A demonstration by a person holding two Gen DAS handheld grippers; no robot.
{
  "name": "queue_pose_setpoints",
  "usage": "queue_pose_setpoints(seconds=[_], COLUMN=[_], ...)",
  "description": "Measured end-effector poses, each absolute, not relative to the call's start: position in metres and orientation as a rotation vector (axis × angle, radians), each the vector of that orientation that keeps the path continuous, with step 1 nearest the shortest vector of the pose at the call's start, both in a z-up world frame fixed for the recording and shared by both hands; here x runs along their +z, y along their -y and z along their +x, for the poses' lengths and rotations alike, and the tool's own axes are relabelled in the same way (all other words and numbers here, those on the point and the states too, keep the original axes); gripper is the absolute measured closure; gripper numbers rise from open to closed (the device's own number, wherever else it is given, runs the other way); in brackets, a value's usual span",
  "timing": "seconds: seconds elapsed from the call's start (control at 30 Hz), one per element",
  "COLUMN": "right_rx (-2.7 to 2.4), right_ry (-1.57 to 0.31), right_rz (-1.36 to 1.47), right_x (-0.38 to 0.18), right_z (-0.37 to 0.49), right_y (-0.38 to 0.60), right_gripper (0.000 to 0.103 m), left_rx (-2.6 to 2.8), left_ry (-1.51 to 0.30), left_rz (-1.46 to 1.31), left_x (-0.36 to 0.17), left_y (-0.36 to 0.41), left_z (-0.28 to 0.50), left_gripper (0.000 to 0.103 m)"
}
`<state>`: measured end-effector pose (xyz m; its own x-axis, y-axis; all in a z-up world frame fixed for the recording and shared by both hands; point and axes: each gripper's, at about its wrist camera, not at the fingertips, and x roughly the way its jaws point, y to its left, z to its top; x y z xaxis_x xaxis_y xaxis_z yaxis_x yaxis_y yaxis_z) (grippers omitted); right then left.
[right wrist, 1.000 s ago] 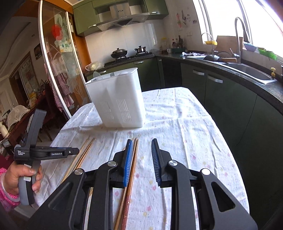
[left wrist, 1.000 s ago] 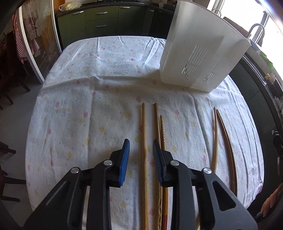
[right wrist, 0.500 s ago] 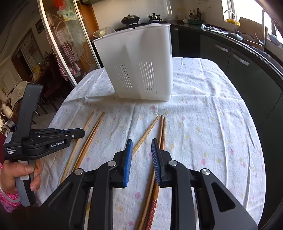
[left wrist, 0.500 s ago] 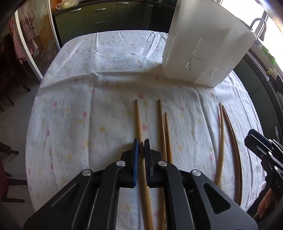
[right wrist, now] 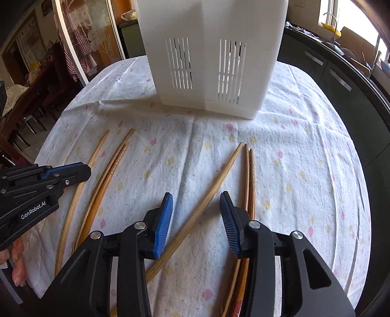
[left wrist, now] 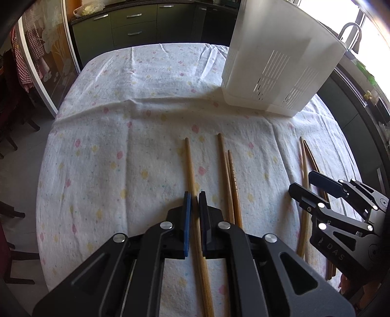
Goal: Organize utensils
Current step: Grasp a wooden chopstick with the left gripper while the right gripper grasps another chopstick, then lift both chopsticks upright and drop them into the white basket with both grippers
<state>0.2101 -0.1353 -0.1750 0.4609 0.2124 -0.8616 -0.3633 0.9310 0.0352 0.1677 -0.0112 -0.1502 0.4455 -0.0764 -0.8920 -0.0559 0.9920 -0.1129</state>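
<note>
Several wooden chopsticks lie on the flowered tablecloth in front of a white slotted utensil holder (left wrist: 275,63), which also shows in the right wrist view (right wrist: 209,56). My left gripper (left wrist: 194,197) is shut on one light chopstick (left wrist: 190,165), the leftmost of its group. Two more chopsticks (left wrist: 230,175) lie just right of it. My right gripper (right wrist: 196,202) is open, its jaws on either side of a slanted chopstick (right wrist: 217,180) above the cloth. A pair of chopsticks (right wrist: 249,180) lies to its right. The right gripper also shows in the left wrist view (left wrist: 314,185).
The table (left wrist: 121,136) is covered by a white cloth with pink and yellow flowers. Dark green kitchen cabinets (left wrist: 134,22) stand behind it. Chairs (right wrist: 26,114) stand at the left. A counter with a sink runs along the right (right wrist: 341,48).
My left gripper closed on the leftmost chopstick. My right gripper moved forward and down over the slanted chopstick and its jaws opened wider.
</note>
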Motion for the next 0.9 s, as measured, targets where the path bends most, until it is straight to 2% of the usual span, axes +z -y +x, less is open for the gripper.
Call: queue_pose_setpoints(seconds=[0.03, 0.07, 0.13, 0.4, 0.9], right_rx=[0.362, 0.368, 0.396, 0.505, 0.602], right_ry=[-1.031, -1.033, -1.046, -0.969, -0.728], right_rz=[-0.161, -0.157, -0.118, 0.064, 0.16], right_x=[-0.175, -0.174, -0.174, -0.14, -0.048], right_z=[0.212, 0.213, 0.215, 0.2, 0.149], right_y=[0.135, 0.135, 0.136, 0.168, 0.204], right_gripper=[0.07, 0.086, 0.095, 0.096, 0.096], left_rx=[-0.014, -0.015, -0.018, -0.039, -0.135], left_ry=[-1.109, -1.109, -1.109, -1.038, -0.795], left_rz=[-0.132, -0.133, -0.132, -0.127, -0.091], left_x=[-0.15, -0.15, -0.15, -0.126, -0.024], left_y=[0.011, 0.011, 0.011, 0.011, 0.032], left_z=[0.168, 0.168, 0.168, 0.16, 0.108], left_gripper=[0.096, 0.096, 0.096, 0.097, 0.097])
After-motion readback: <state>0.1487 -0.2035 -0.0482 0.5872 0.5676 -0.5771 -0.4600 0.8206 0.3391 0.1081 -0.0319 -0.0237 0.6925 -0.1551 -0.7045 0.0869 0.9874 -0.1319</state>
